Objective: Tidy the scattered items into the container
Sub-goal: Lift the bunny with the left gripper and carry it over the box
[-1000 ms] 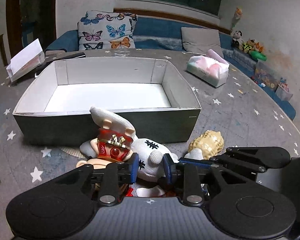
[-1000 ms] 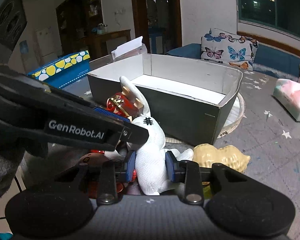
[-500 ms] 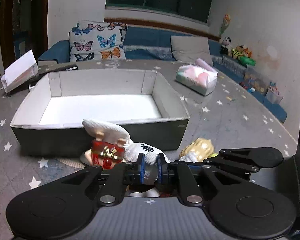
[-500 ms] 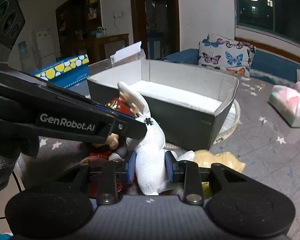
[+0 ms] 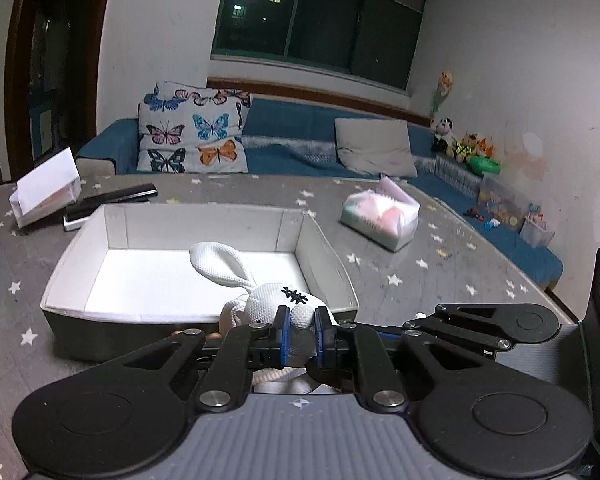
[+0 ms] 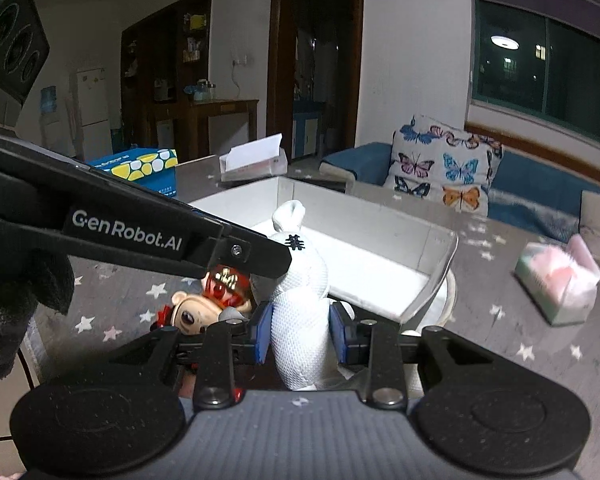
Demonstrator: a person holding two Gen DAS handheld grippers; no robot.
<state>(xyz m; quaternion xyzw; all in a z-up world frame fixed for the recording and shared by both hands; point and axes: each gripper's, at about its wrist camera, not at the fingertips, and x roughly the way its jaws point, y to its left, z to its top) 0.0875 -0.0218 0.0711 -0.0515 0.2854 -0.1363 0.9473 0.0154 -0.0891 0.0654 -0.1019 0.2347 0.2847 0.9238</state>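
Note:
A white plush rabbit (image 5: pixel 272 300) with a black stitched mark is held by both grippers, lifted in front of the open grey box (image 5: pixel 60 320) with a white inside. My left gripper (image 5: pixel 299 332) is shut on the rabbit's head. My right gripper (image 6: pixel 300 332) is shut on the rabbit's body (image 6: pixel 300 312). The left gripper's arm (image 6: pixel 140 232) crosses the right wrist view. A doll with a red and gold headpiece (image 6: pixel 204 304) lies on the table below, left of the rabbit. The box (image 6: pixel 432 248) stands just behind.
A pink and green tissue pack (image 5: pixel 380 220) lies right of the box. A white card holder (image 5: pixel 44 192) and a dark remote (image 5: pixel 108 204) are behind it at left. A blue and yellow carton (image 6: pixel 140 168) stands far left. A sofa with a butterfly cushion (image 5: pixel 192 140) is behind the table.
The left gripper closed on the rabbit's head. Both grippers lifted the rabbit up off the table; the doll and the peanut-shaped toy stayed below and dropped out of the left view.

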